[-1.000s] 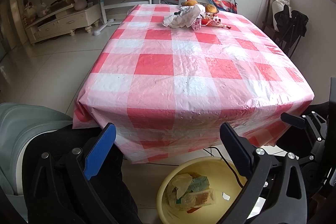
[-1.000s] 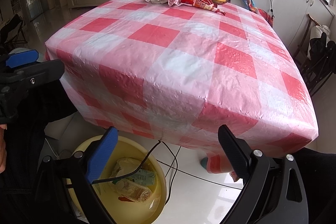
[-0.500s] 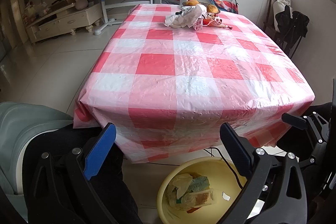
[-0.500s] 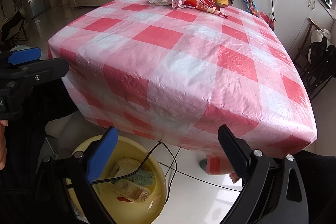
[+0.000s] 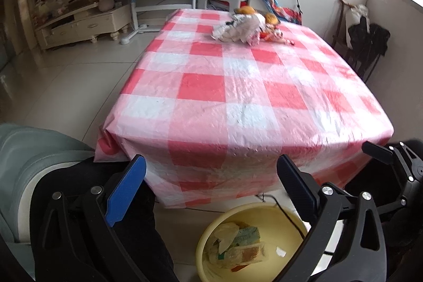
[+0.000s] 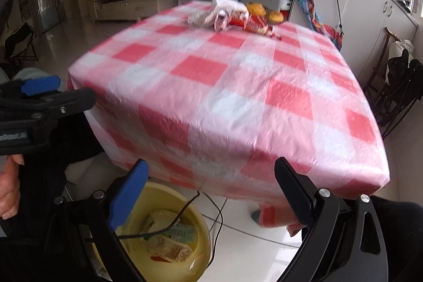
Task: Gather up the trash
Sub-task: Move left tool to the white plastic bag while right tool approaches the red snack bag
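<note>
Both grippers hang low in front of the near edge of the table (image 5: 238,86), which is covered by a red-and-white checked plastic cloth. The left gripper (image 5: 211,184) points forward along the tabletop, its fingers spread wide with nothing between them; the blue pad on its left finger (image 5: 127,192) faces inward. In the right wrist view the left gripper appears again at the left edge, level with the table's near-left corner, with the person's hand (image 6: 9,189) wrapped around its grip below. The right gripper (image 6: 210,189) sits just to the right of it, aimed forward and tilted slightly down; its jaws are likewise wide apart and hold nothing.

The trash pile (image 5: 239,29) lies at the far end of the table, well apart from both grippers: a crumpled white plastic bag (image 6: 211,13), a red snack wrapper (image 6: 253,24) just to its right, and two orange round items (image 6: 264,11) behind them.

On the floor under the near edge stands a yellow basin (image 5: 211,231), which has wrappers and a carton lying in it. A black cable (image 6: 185,208) droops from the table edge across the basin's rim.
</note>
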